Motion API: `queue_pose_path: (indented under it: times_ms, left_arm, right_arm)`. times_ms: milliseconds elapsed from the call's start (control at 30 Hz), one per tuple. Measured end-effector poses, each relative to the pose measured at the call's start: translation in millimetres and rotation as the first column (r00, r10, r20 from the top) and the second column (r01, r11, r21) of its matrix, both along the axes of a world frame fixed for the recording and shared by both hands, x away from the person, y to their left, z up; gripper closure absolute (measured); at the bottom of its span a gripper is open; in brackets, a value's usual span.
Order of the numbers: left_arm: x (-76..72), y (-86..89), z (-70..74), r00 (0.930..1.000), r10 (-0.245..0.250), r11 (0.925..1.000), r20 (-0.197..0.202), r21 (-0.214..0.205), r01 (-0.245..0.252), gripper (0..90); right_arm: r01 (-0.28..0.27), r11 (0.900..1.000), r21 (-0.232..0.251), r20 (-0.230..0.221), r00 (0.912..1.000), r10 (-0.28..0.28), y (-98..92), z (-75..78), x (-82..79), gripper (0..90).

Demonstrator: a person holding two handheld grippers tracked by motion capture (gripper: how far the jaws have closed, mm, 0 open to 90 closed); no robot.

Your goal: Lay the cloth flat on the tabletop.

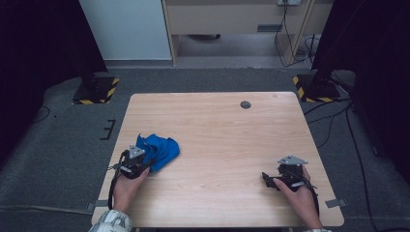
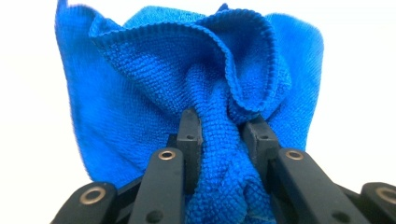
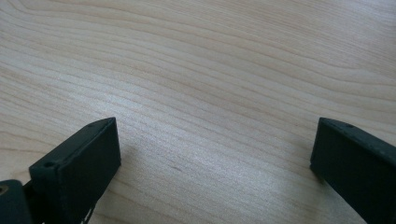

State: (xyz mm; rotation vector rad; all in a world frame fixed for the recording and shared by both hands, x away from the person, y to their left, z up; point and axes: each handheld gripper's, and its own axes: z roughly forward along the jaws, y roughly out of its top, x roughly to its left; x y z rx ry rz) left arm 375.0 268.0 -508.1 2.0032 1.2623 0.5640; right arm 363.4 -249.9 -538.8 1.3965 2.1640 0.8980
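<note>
From the high view we see a crumpled blue microfibre cloth lying near the left edge of the pale wooden table, with our left gripper right against its near side. Our right gripper rests well apart, near the table's right edge.

In the left gripper view, the black jaws pinch a bunched fold of the blue cloth tightly between them.

In the right gripper view, the jaws stand wide apart above bare wood, holding nothing.
</note>
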Motion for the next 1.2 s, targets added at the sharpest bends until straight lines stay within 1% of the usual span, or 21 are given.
queue_pose_path:
  times_ms: [100, 167, 267, 300, 333, 433, 533, 567, 600, 667, 733, 800, 833, 867, 933, 1000, 1067, 1100, 1133, 1200]
  left_arm:
    - [-2.7, -17.4, 9.5, 0.9987, -0.044, 0.9989, 0.026, -0.018, 0.044, 71.6]
    - [-4.2, -30.0, 15.2, 0.9968, -0.071, 0.9966, 0.037, -0.04, 0.072, 71.6]
    - [-6.6, -50.0, 22.0, 0.9916, -0.117, 0.9917, 0.056, -0.048, 0.12, 71.6]
    - [-8.6, -63.5, 25.4, 0.9878, -0.141, 0.9884, 0.065, -0.047, 0.145, 71.6]
    - [-8.6, -63.5, 25.4, 0.9878, -0.141, 0.9884, 0.065, -0.047, 0.145, 71.6]
    - [-11.8, -84.1, 28.9, 0.9795, -0.187, 0.9806, 0.075, -0.044, 0.191, 71.6]
    - [-13.7, -99.9, 30.5, 0.9726, -0.217, 0.9746, 0.083, -0.036, 0.221, 71.6]
    - [-13.4, -109.9, 31.5, 0.9679, -0.237, 0.9706, 0.084, -0.024, 0.24, 71.6]
    - [-13.4, -109.9, 31.5, 0.9679, -0.237, 0.9706, 0.084, -0.024, 0.24, 71.6]
    - [-13.0, -118.6, 32.8, 0.965, -0.249, 0.967, 0.083, -0.036, 0.252, 71.6]
    - [-13.7, -128.2, 34.0, 0.961, -0.264, 0.963, 0.084, -0.035, 0.267, 71.6]
    - [-15.5, -138.6, 34.4, 0.9548, -0.285, 0.9566, 0.085, -0.04, 0.289, 71.6]
    - [-17.7, -149.5, 33.5, 0.9487, -0.305, 0.9503, 0.083, -0.039, 0.309, 71.5]
    - [-17.7, -149.5, 33.5, 0.9487, -0.305, 0.9503, 0.083, -0.039, 0.309, 71.5]
    - [-19.5, -159.3, 31.4, 0.9437, -0.321, 0.9451, 0.081, -0.039, 0.325, 71.4]
    - [-20.9, -167.4, 28.1, 0.9404, -0.332, 0.9415, 0.074, -0.034, 0.335, 71.3]
    - [-21.9, -173.9, 21.7, 0.9384, -0.341, 0.9393, 0.056, -0.02, 0.343, 70.9]
    - [-21.9, -176.6, 16.7, 0.9395, -0.34, 0.9401, 0.039, -0.007, 0.341, 68.4]
    - [-21.6, -178.4, 11.4, 0.9432, -0.332, 0.9434, 0.019, 0.007, 0.332, 68.4]
    - [-20.6, -179.1, 0.2, 0.9512, -0.309, 0.951, -0.001, 0.017, 0.309, 63.4]
  right_arm:
    - [0.0, 1.0, 0.0, 0.0, 1.0, 0.0, 0.0, 0.0, 0.0, 1.7]
    - [0.0, 1.0, 0.0, 0.0, 1.0, 0.0, 0.0, 0.0, 0.0, 1.7]
    - [0.0, 1.0, 0.0, 0.0, 1.0, 0.0, 0.1, 0.0, 0.0, 1.7]
    - [0.0, 1.0, 0.0, 0.0, 1.0, 0.0, 0.1, 0.0, 0.0, 1.7]
    - [0.0, 1.0, 0.0, 0.0, 1.0, 0.0, 0.1, 0.0, 0.0, 1.7]
    - [0.0, 1.0, 0.0, 0.0, 1.0, 0.0, 0.1, 0.0, 0.0, 1.7]
    - [0.0, 1.0, 0.0, 0.0, 1.0, 0.0, 0.1, 0.0, 0.0, 1.7]
    - [0.002, 1.0, 0.0, -0.001, 1.0, -0.002, 0.4, 0.0, 0.1, 1.4]
    - [0.002, 1.0, 0.0, -0.001, 1.0, -0.002, 0.4, 0.0, 0.1, 1.4]
    - [0.008, 1.0, -0.001, -0.003, 1.0, -0.008, 1.3, 0.0, 0.3, 1.1]
    - [0.008, 1.0, -0.001, -0.003, 1.0, -0.008, 1.3, 0.0, 0.3, 1.1]
    - [0.008, 1.0, 0.0, -0.003, 1.0, -0.008, 1.4, 0.0, 0.3, 1.1]
    - [0.008, 1.0, 0.0, -0.003, 1.0, -0.008, 1.3, 0.0, 0.3, 1.1]
    - [0.008, 1.0, 0.0, -0.003, 1.0, -0.008, 1.3, 0.0, 0.3, 1.1]
    - [0.008, 1.0, -0.001, -0.003, 1.0, -0.008, 1.3, 0.0, 0.3, 1.1]
    - [0.008, 1.0, -0.001, -0.003, 1.0, -0.008, 1.4, 0.0, 0.3, 1.1]
    - [0.008, 1.0, 0.0, -0.003, 1.0, -0.008, 1.4, 0.0, 0.3, 1.1]
    - [0.01, 1.0, 0.0, -0.004, 0.9999, -0.01, 1.6, 0.0, 0.2, 1.1]
    - [0.01, 1.0, 0.0, -0.004, 0.9999, -0.01, 1.6, 0.0, 0.2, 1.1]
    - [0.01, 1.0, 0.001, -0.004, 0.9999, -0.01, 1.6, 0.0, 0.2, 1.0]
